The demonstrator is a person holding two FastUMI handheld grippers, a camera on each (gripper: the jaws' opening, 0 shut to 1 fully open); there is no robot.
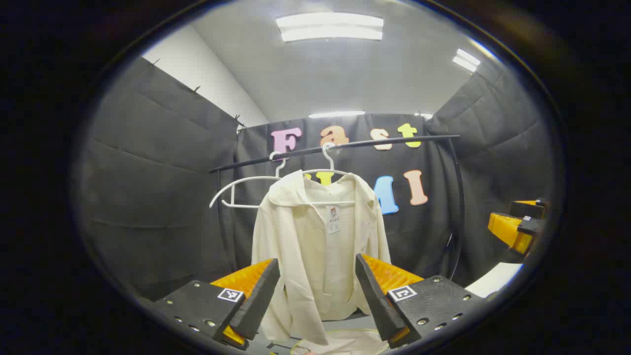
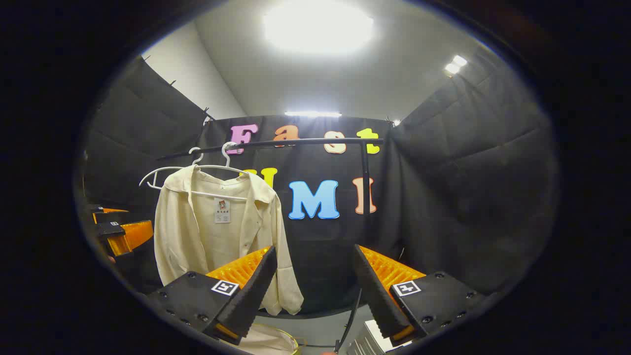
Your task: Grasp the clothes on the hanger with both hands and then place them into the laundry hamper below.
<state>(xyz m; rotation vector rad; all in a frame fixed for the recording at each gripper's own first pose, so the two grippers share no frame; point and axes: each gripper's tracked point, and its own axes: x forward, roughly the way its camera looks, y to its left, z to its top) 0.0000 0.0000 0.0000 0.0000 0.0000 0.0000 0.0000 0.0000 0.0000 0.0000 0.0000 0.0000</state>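
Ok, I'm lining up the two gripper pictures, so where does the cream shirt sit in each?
Left gripper view: cream shirt hangs at centre, framed between the left gripper fingers.
Right gripper view: left of centre, above the right gripper near finger.
Shared landmark: the black rail carrying its hanger.

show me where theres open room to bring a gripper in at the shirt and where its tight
Open: the stretch of rail between the shirt and the rack's right post, with bare cloth wall behind. Both the left gripper and right gripper are open, well short of the shirt. Tight: the shirt's left shoulder, where an empty hanger crowds in beside it.
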